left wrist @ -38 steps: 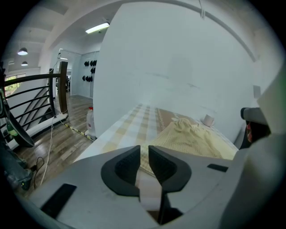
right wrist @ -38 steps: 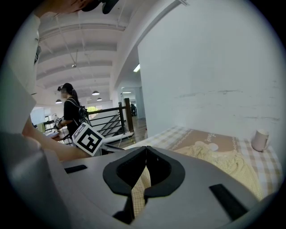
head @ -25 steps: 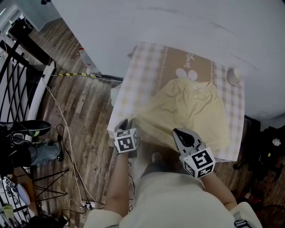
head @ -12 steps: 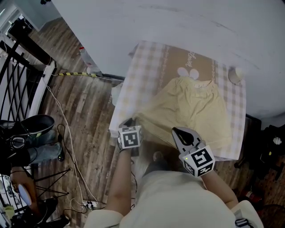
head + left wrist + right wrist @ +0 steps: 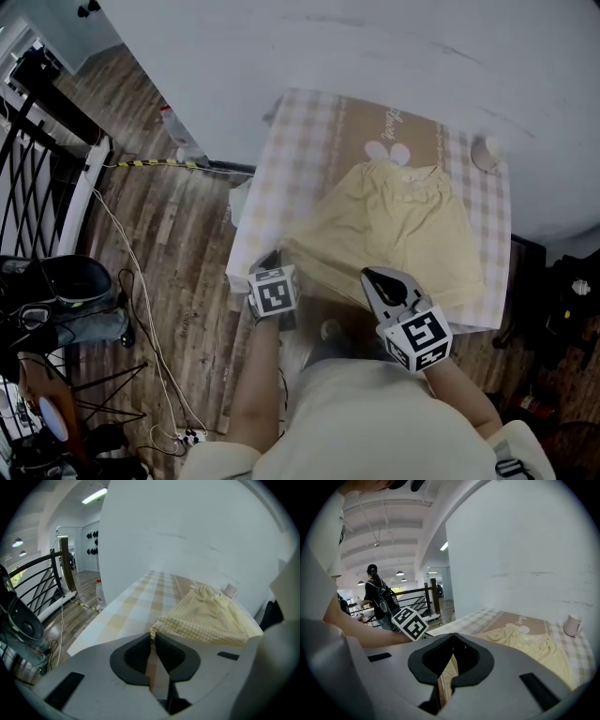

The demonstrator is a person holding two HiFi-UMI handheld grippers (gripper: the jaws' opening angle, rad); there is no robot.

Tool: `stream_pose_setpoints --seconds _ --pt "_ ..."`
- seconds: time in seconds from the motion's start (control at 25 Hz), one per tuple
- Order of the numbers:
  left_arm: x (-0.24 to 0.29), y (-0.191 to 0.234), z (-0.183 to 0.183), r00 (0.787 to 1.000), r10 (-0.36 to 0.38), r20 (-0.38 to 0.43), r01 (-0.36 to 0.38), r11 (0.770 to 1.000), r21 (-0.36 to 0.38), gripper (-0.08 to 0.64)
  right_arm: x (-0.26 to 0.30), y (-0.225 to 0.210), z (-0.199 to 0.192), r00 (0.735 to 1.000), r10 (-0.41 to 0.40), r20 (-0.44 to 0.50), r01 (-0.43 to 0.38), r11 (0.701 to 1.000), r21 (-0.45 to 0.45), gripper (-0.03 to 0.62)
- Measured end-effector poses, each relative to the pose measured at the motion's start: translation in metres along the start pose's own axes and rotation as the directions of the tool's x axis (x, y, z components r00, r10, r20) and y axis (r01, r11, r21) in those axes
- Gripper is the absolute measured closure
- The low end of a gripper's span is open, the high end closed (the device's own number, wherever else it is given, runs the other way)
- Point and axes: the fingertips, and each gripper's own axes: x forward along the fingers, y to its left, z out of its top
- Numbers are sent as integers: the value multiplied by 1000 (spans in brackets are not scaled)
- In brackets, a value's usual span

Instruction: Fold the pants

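Observation:
Pale yellow checked pants lie spread on a checked tablecloth, waistband toward the wall. My left gripper is at their near left corner. In the left gripper view its jaws are closing, with that corner of the pants pinched between the tips. My right gripper sits at the near hem, right of the left one. Its tips meet, and checked cloth shows in the gap behind them.
A small white cup stands at the table's far right corner by the wall. A bottle and cables lie on the wooden floor to the left, next to a black railing. People stand far behind in the right gripper view.
The head view has shifted a little. Both grippers keep their places at the near edge of the pants, and the cloth lies as before.

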Motion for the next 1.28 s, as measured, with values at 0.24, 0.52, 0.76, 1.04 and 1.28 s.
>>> stream_pose_setpoints --seconds 0.24,0.52,0.76,1.04,1.28 --pt "-24 -4 11 996 -23 86 25 999 -22 532 -13 -7 -2 999 -31 13 31 999 18 592" --pt "-58 -20 25 983 -44 176 52 998 -44 535 -22 -10 -2 999 -24 46 22 999 37 592" --pt "-84 -44 36 969 -56 241 77 994 -76 537 -39 -23 3 997 -2 82 1 1000 21 592" --pt "-101 -87 48 955 -55 291 99 985 -140 537 -72 -64 1 994 5 108 -7 1000 13 592" --pt "-114 -142 57 944 -55 326 105 985 -139 537 -108 -109 -1 992 1 129 -3 1000 18 592"
